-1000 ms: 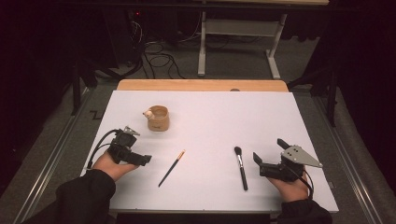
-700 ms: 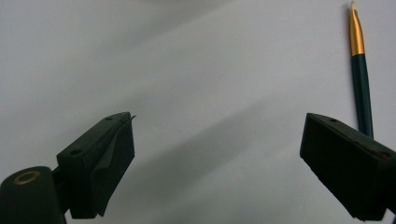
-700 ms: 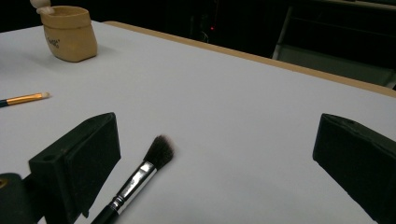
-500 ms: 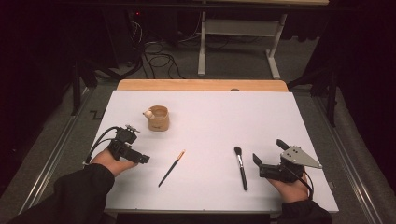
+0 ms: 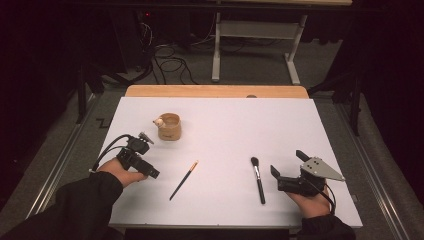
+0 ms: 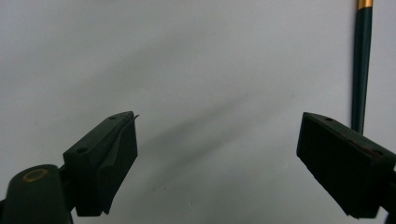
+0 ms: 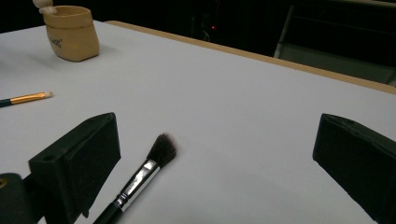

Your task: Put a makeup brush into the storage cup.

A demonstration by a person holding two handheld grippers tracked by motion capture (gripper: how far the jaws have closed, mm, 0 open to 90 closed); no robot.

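We are holding the left gripper [image 5: 145,170] low over the white table [image 5: 225,130] at about eight o'clock of the sheet, its nose pointing toward four o'clock. In the left gripper view its jaws are standing wide apart with nothing between them, and bare table is lying under the gap. The slim dark brush [image 5: 183,180] is lying just beside it at three o'clock, flat on the sheet, its gold band and pale tip aiming toward one o'clock; in the left gripper view its handle [image 6: 362,65] is running just past the far jaw, apart from it. The tan cup [image 5: 169,126] is standing upright at twelve o'clock of this gripper, near it. Toward the middle, the black powder brush [image 5: 258,179] is lying flat, bristles pointing to twelve o'clock. We are resting the right gripper [image 5: 277,176] at five o'clock of the sheet, just beside that brush, jaws spread wide and empty; in the right gripper view the bristles [image 7: 162,150] are lying between them, untouched.
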